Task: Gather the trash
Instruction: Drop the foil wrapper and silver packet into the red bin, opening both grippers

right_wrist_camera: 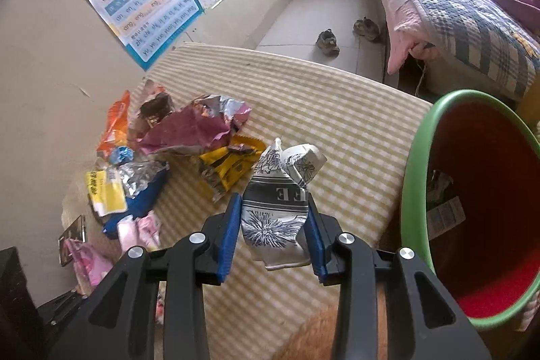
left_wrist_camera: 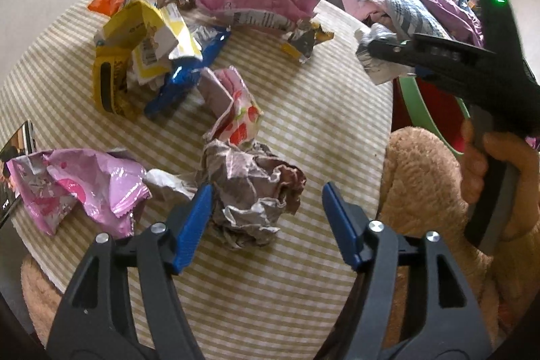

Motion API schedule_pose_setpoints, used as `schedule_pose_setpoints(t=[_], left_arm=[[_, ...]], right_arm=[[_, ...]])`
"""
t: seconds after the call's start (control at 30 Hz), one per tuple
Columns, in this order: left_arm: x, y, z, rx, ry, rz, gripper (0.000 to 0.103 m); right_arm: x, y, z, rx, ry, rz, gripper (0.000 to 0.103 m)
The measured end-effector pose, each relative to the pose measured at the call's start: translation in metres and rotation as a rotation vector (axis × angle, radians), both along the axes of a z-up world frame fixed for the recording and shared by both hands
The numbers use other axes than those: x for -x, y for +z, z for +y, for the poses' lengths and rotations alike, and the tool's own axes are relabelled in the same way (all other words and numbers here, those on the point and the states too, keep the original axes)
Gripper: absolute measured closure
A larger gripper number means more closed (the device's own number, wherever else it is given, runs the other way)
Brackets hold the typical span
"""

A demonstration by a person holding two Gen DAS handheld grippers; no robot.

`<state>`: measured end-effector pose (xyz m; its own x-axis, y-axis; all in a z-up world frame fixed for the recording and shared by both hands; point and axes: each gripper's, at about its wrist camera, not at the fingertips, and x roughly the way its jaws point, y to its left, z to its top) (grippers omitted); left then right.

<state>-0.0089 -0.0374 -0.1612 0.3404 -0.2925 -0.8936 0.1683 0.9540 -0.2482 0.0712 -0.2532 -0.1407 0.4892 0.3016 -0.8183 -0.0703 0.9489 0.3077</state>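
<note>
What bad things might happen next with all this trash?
1. The right tool pinches the white flowered wrapper while over the table, not yet over the red bin. Letting go now would likely drop it outside.
2. The open left tool sits at the crumpled gray wrapper. Closing might also snag the pink bag beside it.

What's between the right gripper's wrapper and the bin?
Only bare checked tablecloth separates the held wrapper from the bin, in the right wrist view.
</note>
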Motion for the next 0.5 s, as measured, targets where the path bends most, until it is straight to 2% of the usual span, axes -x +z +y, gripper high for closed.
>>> schedule_pose_setpoints(t=[0.03, 0.07, 0.13, 0.3, 0.5], left_arm=[[0.001, -0.001, 0.000, -0.002, -0.003, 0.004, 0.047], [0.001, -0.003, -0.001, -0.008, -0.005, 0.008, 0.058], [0.000, -0.003, 0.000, -0.017, -0.004, 0.008, 0.070], [0.001, 0.009, 0.004, -0.009, 0.018, -0.035, 0.075], [-0.001, 0.034, -0.002, -0.020, 0.021, -0.120, 0.076]], right_arm=[[0.004, 0.002, 0.000, -0.004, 0.001, -0.004, 0.068], [0.008, 0.005, 0.001, -0.007, 0.003, -0.008, 0.068], [0.016, 0.009, 0.002, -0.016, 0.004, -0.013, 0.068], [0.034, 0.023, 0.000, -0.074, -0.002, -0.027, 0.067], [0.045, 0.038, 0.001, -0.059, 0.006, -0.073, 0.067]])
